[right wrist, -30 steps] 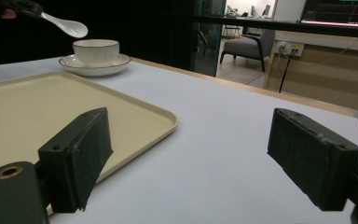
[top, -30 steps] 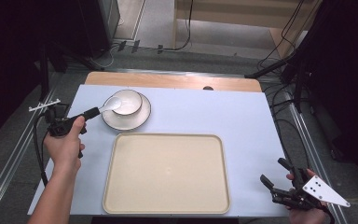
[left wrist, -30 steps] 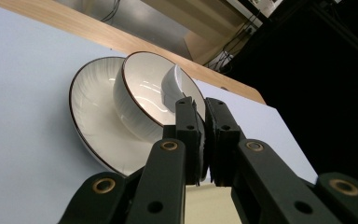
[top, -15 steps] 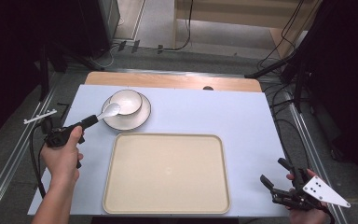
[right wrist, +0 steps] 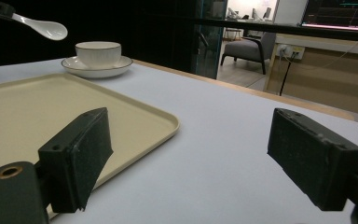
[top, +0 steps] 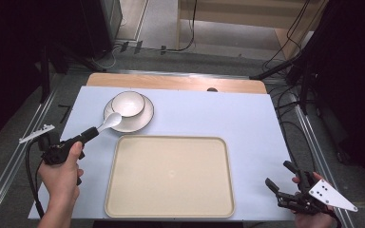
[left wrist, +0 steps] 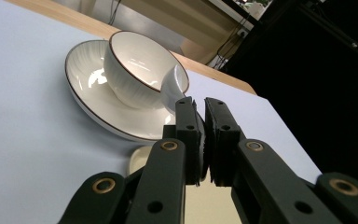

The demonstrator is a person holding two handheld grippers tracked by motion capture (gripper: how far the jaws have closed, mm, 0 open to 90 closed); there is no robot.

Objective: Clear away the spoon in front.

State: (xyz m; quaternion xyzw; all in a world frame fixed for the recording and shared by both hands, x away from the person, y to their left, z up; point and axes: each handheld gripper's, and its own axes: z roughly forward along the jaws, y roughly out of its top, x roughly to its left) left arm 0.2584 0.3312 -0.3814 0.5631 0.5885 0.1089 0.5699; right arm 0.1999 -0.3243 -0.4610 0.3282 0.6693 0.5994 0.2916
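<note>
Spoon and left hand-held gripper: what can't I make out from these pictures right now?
- Spoon handle: in the left gripper view, hidden between the closed jaws of the left hand-held gripper.
- Bowl near side: in the left gripper view, partly hidden by the spoon's head.
- Tray: in the left gripper view, covered by the jaws; a corner peeks out.
- Right hand-held gripper: high view, its rear is cut off by the bottom edge.

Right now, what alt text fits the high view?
The left gripper holds a white spoon over the saucer beside its bowl; an empty beige tray lies nearer, and the right gripper waits open at the table's corner.
</note>
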